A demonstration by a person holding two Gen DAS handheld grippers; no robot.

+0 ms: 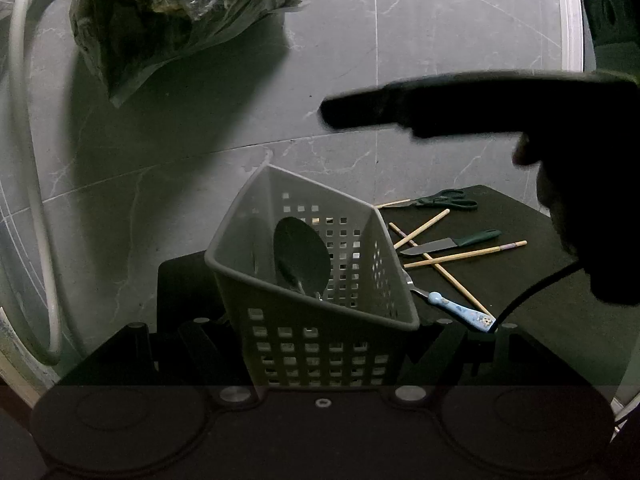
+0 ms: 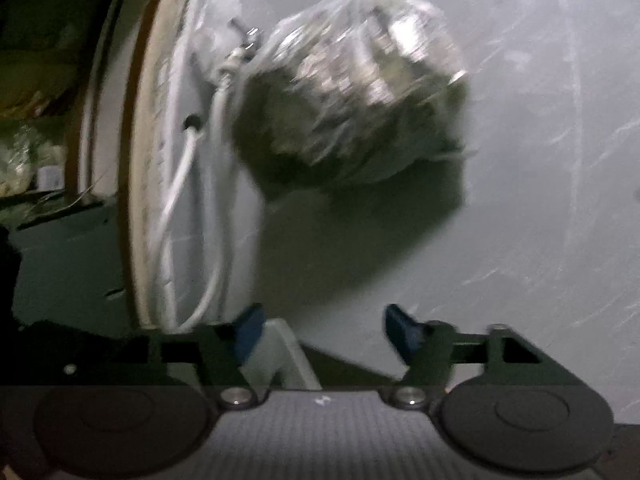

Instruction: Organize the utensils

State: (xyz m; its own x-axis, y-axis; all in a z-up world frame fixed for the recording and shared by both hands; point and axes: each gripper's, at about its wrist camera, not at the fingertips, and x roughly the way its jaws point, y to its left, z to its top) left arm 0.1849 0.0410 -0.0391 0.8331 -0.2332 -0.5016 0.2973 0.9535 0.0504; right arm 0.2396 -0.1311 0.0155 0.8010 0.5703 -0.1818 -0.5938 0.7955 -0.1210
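Observation:
In the left wrist view a grey perforated basket (image 1: 320, 320) stands on the dark mat (image 1: 520, 288), between the fingers of my left gripper (image 1: 324, 340), which looks shut on its near wall. A dark spoon (image 1: 302, 258) lies inside it. A blue-handled utensil (image 1: 460, 312), a green-handled knife (image 1: 448, 244), green scissors (image 1: 448, 200) and several chopsticks (image 1: 464, 256) lie on the mat to the right. My right gripper (image 2: 322, 332) is open and empty above the basket; its body shows dark in the left wrist view (image 1: 480, 108). A basket corner (image 2: 276, 356) shows below its fingers.
A plastic bag (image 1: 172, 12) hangs on the grey marble wall (image 1: 400, 40); it also shows blurred in the right wrist view (image 2: 352, 96). A white hose (image 1: 28, 200) runs down the left. A white door frame (image 2: 144, 160) stands at the left of the right wrist view.

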